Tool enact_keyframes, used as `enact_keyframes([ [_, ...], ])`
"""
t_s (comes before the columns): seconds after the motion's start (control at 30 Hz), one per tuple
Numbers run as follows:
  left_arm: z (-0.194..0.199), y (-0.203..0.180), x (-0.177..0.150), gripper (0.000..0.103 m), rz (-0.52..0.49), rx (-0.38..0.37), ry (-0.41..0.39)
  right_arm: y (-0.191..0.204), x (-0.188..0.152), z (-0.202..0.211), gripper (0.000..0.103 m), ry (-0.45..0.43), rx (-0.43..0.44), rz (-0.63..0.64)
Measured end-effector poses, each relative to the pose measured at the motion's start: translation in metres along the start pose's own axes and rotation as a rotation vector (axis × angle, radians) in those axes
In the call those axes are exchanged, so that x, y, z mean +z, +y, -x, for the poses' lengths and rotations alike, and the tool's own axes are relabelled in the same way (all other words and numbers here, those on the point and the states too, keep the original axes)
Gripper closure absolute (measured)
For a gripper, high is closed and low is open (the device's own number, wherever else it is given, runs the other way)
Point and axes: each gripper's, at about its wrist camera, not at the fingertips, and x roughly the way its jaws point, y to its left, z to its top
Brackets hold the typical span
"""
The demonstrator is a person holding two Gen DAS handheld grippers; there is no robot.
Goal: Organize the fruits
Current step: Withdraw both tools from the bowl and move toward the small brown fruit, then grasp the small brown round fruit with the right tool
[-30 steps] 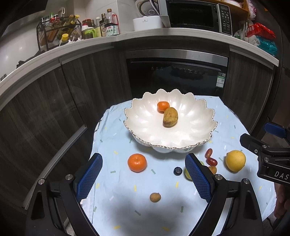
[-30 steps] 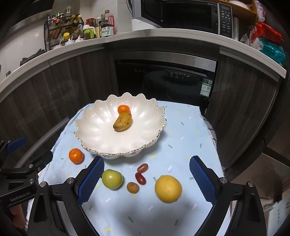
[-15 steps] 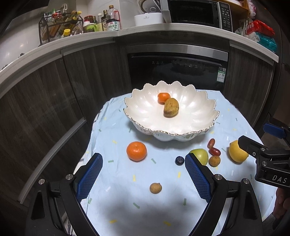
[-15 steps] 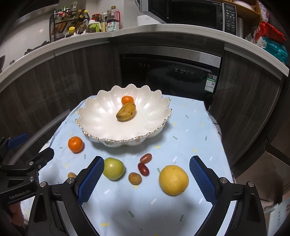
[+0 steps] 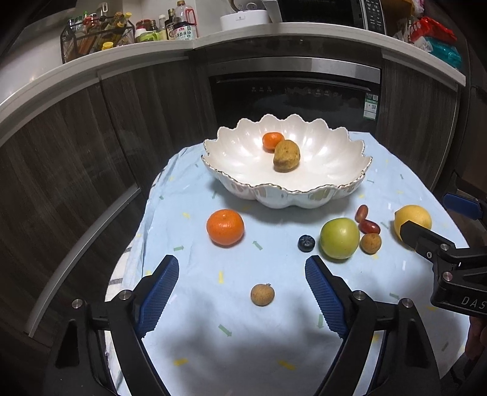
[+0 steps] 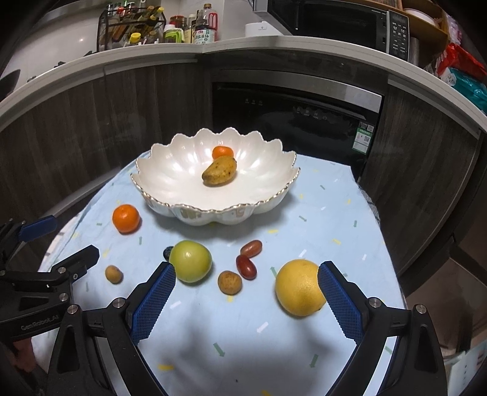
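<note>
A white scalloped bowl point(image 5: 243, 152) point(image 6: 170, 170) on the light-blue cloth holds a small orange point(image 5: 271, 140) and a brown mango point(image 5: 286, 156) point(image 6: 219, 170). On the cloth in front lie an orange point(image 5: 225, 227) point(image 6: 125, 218), a green apple point(image 5: 339, 238) point(image 6: 190, 260), a blueberry point(image 5: 306, 243), two red grapes point(image 6: 246, 266), two brown longans point(image 5: 262, 294) point(image 6: 229, 282) and a yellow grapefruit point(image 6: 299, 287) point(image 5: 412, 220). My left gripper point(image 5: 242, 289) is open and empty, with a longan between its jaws. My right gripper point(image 6: 246, 292) is open and empty; the grapefruit lies against its right pad point(image 6: 338, 301).
The small table point(image 5: 213, 335) stands in front of dark wood cabinets and a built-in oven point(image 5: 295, 91). The counter above carries a bottle rack point(image 5: 94, 33), bottles and a microwave point(image 6: 334, 21). The cloth's edges drop off at left and right.
Both grippers have dropped lower and drawn closer to the fruit on the cloth. The bowl now sits higher in both views. Both grippers stay open.
</note>
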Motion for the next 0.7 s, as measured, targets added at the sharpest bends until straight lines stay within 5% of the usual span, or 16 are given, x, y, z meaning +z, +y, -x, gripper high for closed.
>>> enact_keyframes([
  [0.27,-0.006,-0.001,-0.005,0.020,-0.002,0.001,0.003,0.000,-0.005,-0.010,0.021,0.015,0.021,0.004],
  [0.7,-0.023,-0.010,-0.013,0.040,-0.021,-0.017,0.056,0.002,-0.013,-0.027,0.039,0.059,0.057,0.007],
])
